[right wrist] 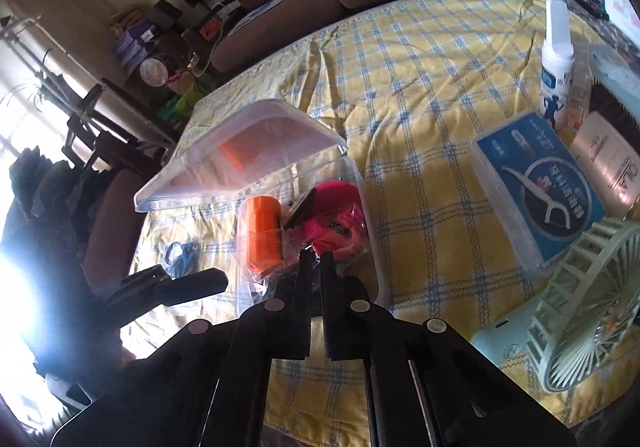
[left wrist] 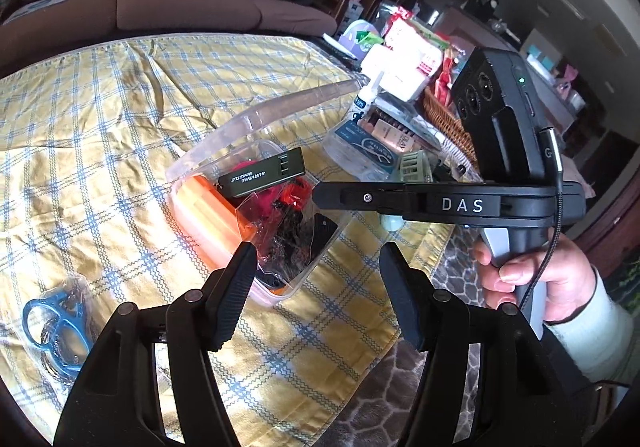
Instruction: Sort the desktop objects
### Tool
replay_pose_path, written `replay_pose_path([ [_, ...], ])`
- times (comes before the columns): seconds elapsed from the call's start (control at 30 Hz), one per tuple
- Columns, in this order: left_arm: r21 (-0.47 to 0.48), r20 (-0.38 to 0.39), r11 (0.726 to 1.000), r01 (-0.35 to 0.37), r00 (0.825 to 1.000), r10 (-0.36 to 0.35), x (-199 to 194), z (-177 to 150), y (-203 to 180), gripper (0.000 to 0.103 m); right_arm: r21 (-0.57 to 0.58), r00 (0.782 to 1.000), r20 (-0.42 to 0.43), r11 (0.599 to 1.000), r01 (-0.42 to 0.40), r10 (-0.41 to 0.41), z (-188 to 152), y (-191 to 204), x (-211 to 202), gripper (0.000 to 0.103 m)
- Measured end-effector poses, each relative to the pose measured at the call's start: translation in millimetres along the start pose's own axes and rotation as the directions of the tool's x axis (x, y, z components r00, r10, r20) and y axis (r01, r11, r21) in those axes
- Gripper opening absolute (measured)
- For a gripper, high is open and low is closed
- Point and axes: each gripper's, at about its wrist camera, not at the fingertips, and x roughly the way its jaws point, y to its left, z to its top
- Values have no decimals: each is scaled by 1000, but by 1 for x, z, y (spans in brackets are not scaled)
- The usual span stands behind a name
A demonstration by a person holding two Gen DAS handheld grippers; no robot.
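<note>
A clear plastic box (left wrist: 176, 183) (right wrist: 370, 231) stands on the yellow checked cloth with its lid (left wrist: 280, 111) (right wrist: 248, 155) tipped back. Inside it are an orange block (left wrist: 208, 207) (right wrist: 262, 231) and bagged pink and black items (right wrist: 340, 223). A green survival whistle (left wrist: 262, 177) lies on top of them. My right gripper (left wrist: 316, 193) (right wrist: 316, 255) is shut and empty, its tips just beside the whistle's end over the box. My left gripper (left wrist: 318, 263) hovers open at the box's near corner and holds nothing.
A bagged blue carabiner (left wrist: 56, 323) (right wrist: 182, 255) lies left of the box. To the right are a floss pick box (right wrist: 540, 183), a white bottle (right wrist: 556, 63), a mint fan (right wrist: 580, 307) and a wicker basket (left wrist: 448, 119). A hand (left wrist: 532, 279) grips the right handle.
</note>
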Motion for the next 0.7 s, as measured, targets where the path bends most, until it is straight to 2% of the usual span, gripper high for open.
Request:
replay_pose_path([
  [0.1,2,0,1000,-14,1000,14,-2,2,0,60,-73,999,-4,996,51,-51,12,10,-4,3],
  [0.23,-12,-3,999,-53,999,52,-1,4,-1,60,-64,999,3,997,39,-39,16,9,-11,6],
  [0.4,-5,-21,994,-112,993,112,1,7,-8,70,-55,999,-18,998,31,-32,3,9,-10,7],
  [0.7,20,-19,981,-195,981,195,-13,9,-23,70,-46,999,-6,998,41,-42,-4,9,-28,7],
])
